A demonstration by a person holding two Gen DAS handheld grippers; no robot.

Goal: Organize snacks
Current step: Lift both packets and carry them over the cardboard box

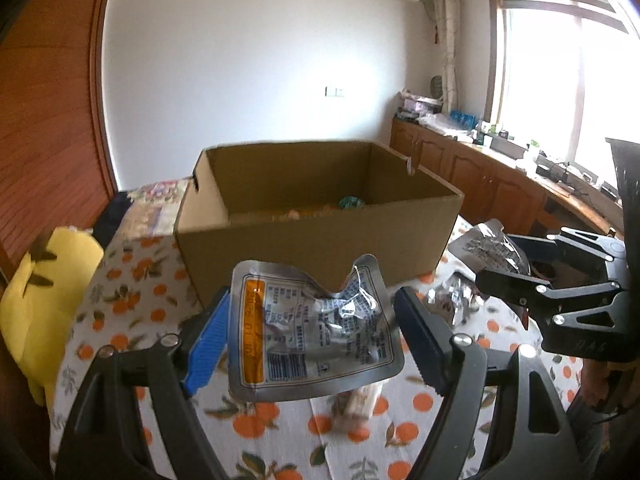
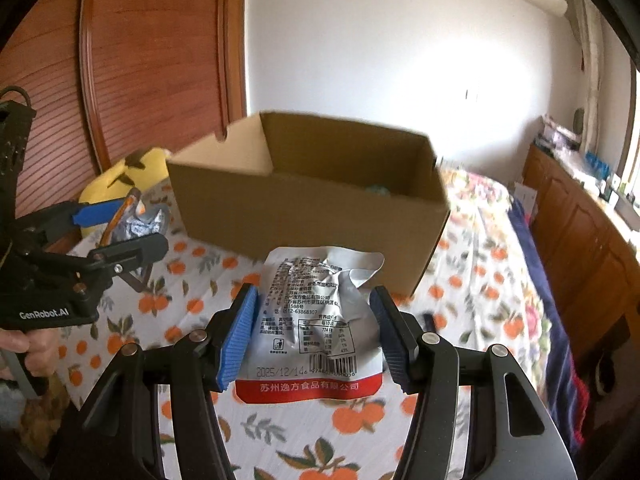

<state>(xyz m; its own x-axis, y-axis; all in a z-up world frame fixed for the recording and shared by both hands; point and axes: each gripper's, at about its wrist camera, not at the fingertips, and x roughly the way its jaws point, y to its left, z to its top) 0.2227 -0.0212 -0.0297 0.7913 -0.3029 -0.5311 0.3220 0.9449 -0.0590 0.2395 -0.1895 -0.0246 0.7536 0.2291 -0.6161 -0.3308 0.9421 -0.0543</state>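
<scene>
My left gripper (image 1: 316, 340) is shut on a crumpled silver snack pouch with an orange stripe (image 1: 312, 332), held above the orange-print cloth in front of an open cardboard box (image 1: 316, 240). My right gripper (image 2: 316, 336) is shut on a silver snack pouch with a red bottom band (image 2: 316, 320), also in front of the box (image 2: 304, 216). Each gripper shows in the other's view: the right one (image 1: 504, 264) at the right, the left one (image 2: 124, 224) at the left. A teal item (image 1: 352, 202) and orange packets lie inside the box.
A yellow plush (image 1: 48, 300) lies at the left edge of the cloth-covered bed (image 2: 480, 280). Another snack packet (image 1: 360, 400) lies on the cloth under the left pouch, and a silver one (image 1: 452, 300) beside it. Wooden cabinets (image 1: 480, 184) run along the right wall under a window.
</scene>
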